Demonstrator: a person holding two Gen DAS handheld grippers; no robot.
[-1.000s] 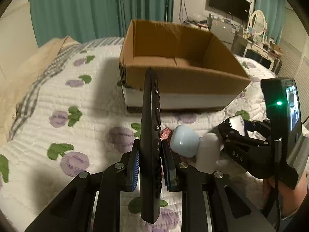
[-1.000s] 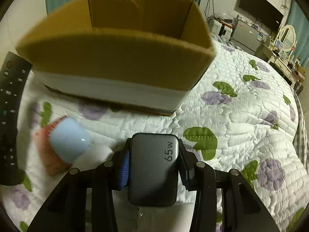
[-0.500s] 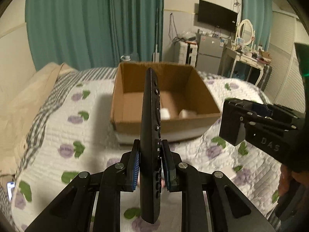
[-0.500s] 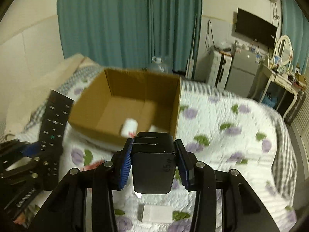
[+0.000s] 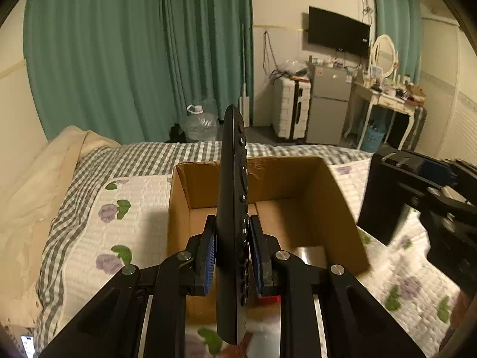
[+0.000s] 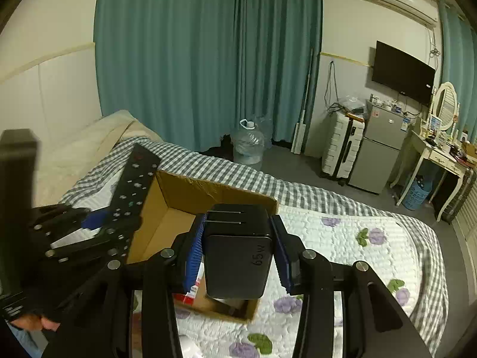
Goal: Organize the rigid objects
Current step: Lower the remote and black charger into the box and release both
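Observation:
My left gripper (image 5: 232,255) is shut on a long black remote control (image 5: 232,197), held on edge above the near side of an open cardboard box (image 5: 342,208) on the bed. My right gripper (image 6: 237,252) is shut on a black 65W charger block (image 6: 237,264), held above the same box (image 6: 167,208). In the right wrist view the left gripper (image 6: 89,232) with the remote (image 6: 134,185) is at the left. In the left wrist view the right gripper's body (image 5: 417,208) is at the right.
The box sits on a quilt with purple flowers (image 6: 342,238) over a checked blanket (image 5: 143,158). A red and white item (image 6: 190,294) lies inside the box. Beyond the bed are a water jug (image 6: 249,146), suitcase, small fridge and dressing table.
Both grippers have risen from the quilt and moved forward over the box, each still holding its object. The small items on the quilt have dropped out of view.

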